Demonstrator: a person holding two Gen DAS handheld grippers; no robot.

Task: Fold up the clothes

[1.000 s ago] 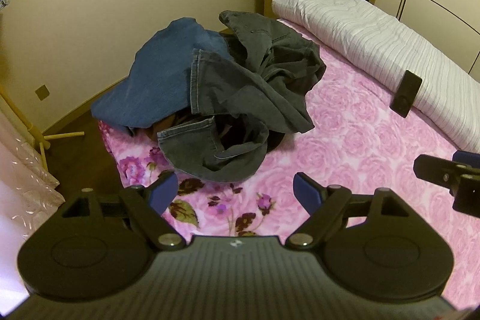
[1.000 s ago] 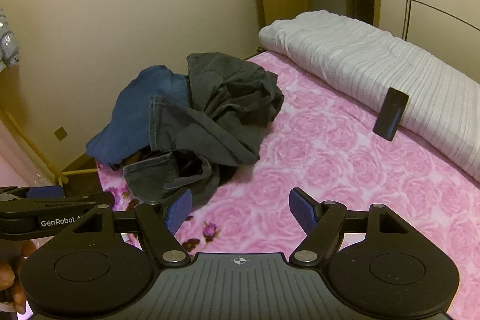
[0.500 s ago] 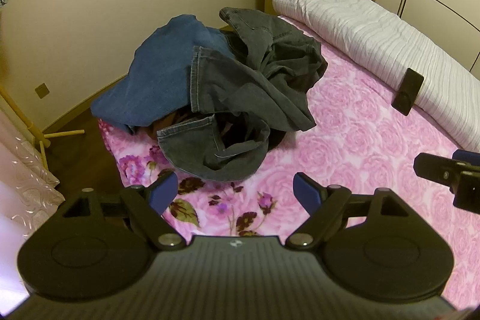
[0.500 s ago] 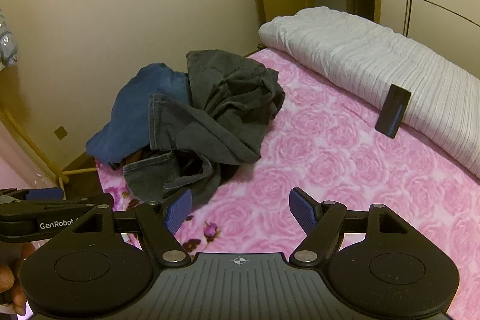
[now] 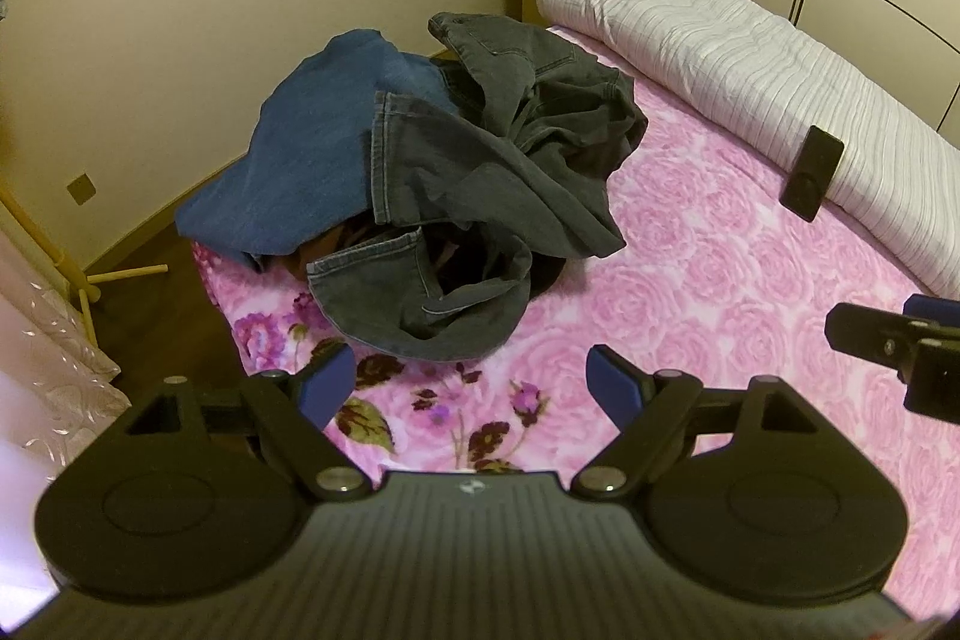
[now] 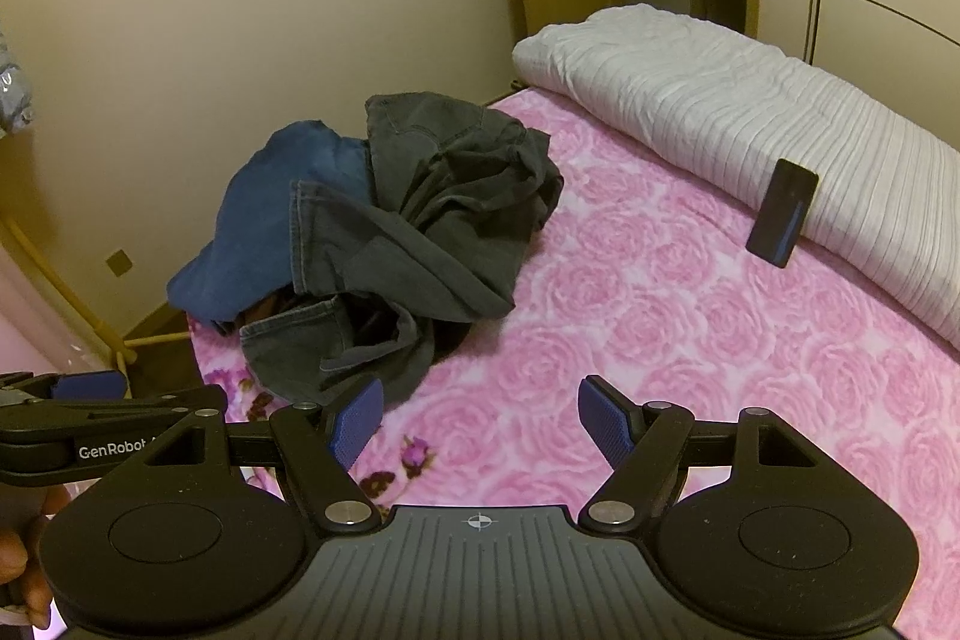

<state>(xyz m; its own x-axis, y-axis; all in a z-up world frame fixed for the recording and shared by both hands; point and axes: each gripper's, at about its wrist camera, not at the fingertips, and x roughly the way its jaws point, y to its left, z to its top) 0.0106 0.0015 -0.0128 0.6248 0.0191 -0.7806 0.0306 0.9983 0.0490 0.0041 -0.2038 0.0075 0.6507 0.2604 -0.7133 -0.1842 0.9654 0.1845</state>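
Observation:
A heap of clothes lies at the bed's far left corner. Crumpled dark grey jeans sprawl on top, with one leg opening facing me. A blue denim garment sits behind and left of them, hanging over the bed's edge. My left gripper hovers open just short of the grey jeans, nothing between its blue pads. My right gripper is open too, over bare bedspread right of the heap. Each gripper shows at the edge of the other's view.
The pink rose-patterned bedspread stretches to the right. A rolled white quilt lies along the far side, with a dark phone leaning on it. Wall, door and wooden floor lie beyond the bed.

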